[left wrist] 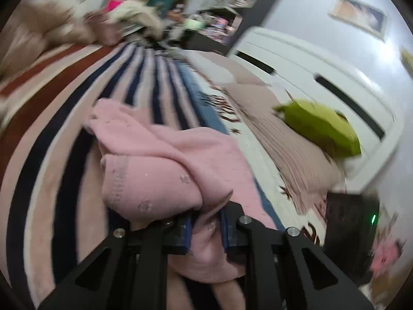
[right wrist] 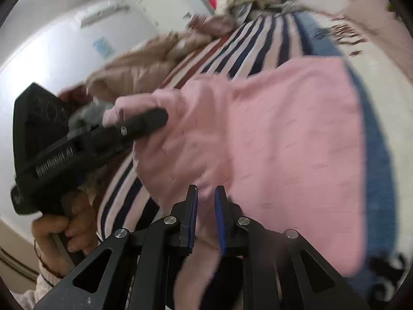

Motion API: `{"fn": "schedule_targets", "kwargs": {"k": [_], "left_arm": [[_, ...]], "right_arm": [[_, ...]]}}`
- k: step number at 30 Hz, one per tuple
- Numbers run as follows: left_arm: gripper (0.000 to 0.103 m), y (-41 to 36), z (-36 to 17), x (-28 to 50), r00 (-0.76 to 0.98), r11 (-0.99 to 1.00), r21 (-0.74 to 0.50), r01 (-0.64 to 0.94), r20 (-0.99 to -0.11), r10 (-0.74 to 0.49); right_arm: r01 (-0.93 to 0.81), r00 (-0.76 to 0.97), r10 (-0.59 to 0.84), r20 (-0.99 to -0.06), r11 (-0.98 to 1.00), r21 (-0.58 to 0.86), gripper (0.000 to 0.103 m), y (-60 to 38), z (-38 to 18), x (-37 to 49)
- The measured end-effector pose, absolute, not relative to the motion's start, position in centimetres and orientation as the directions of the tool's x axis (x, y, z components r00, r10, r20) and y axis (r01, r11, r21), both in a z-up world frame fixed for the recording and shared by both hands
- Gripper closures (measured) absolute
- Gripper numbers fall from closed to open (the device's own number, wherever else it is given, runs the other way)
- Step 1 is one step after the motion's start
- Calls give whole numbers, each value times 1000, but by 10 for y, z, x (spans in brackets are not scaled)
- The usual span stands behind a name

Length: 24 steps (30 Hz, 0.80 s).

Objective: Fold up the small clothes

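Note:
A small pink garment (left wrist: 160,160) lies bunched on a striped bed cover (left wrist: 64,118). My left gripper (left wrist: 206,222) is shut on a fold of the pink cloth, which bulges over and between its blue pads. In the right wrist view the same pink garment (right wrist: 284,142) spreads flatter to the right. My right gripper (right wrist: 206,204) is shut on its near edge, with cloth pinched between the blue pads. The left gripper (right wrist: 144,121) also shows there at the left, held by a hand (right wrist: 64,232), its fingers closed on the garment's far corner.
A green cloth (left wrist: 322,126) lies on a beige cover at the right, by a white headboard (left wrist: 322,77). A beige padded jacket (right wrist: 134,69) and a heap of clothes (left wrist: 134,18) lie at the far end. A black device (left wrist: 351,227) sits at right.

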<state>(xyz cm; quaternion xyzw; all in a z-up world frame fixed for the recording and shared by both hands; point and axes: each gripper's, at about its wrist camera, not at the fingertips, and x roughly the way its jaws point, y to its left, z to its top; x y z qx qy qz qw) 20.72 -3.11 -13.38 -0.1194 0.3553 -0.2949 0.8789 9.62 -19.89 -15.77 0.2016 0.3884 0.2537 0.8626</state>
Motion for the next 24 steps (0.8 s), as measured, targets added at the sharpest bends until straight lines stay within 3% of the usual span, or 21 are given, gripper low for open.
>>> {"fn": "schedule_targets", "kwargs": {"k": [7, 11, 14, 19, 20, 22, 24], "left_arm": [[91, -116, -142, 189, 401, 691, -292, 661, -641, -655], [92, -158, -166, 179, 342, 657, -227, 719, -708, -618], [90, -165, -168, 173, 348, 656, -208, 726, -711, -610], [57, -157, -158, 160, 296, 603, -235, 762, -703, -647], [55, -150, -154, 156, 286, 595, -251, 763, -695, -660], [50, -138, -145, 151, 273, 587, -285, 758, -678, -683], [47, -119, -133, 144, 283, 585, -314, 748, -647, -708]], "right_arm": [[-107, 741, 393, -544, 869, 483, 93, -310, -130, 58], [-59, 755, 370, -541, 860, 506, 93, -341, -134, 47], [-78, 738, 392, -550, 858, 508, 93, -339, -138, 48], [-110, 722, 429, -544, 846, 521, 93, -335, -137, 61], [-115, 720, 434, -542, 845, 523, 92, -334, -136, 63], [-133, 717, 441, -540, 847, 515, 83, -331, -129, 70], [-157, 721, 440, -536, 857, 492, 67, -324, -118, 76]]}}
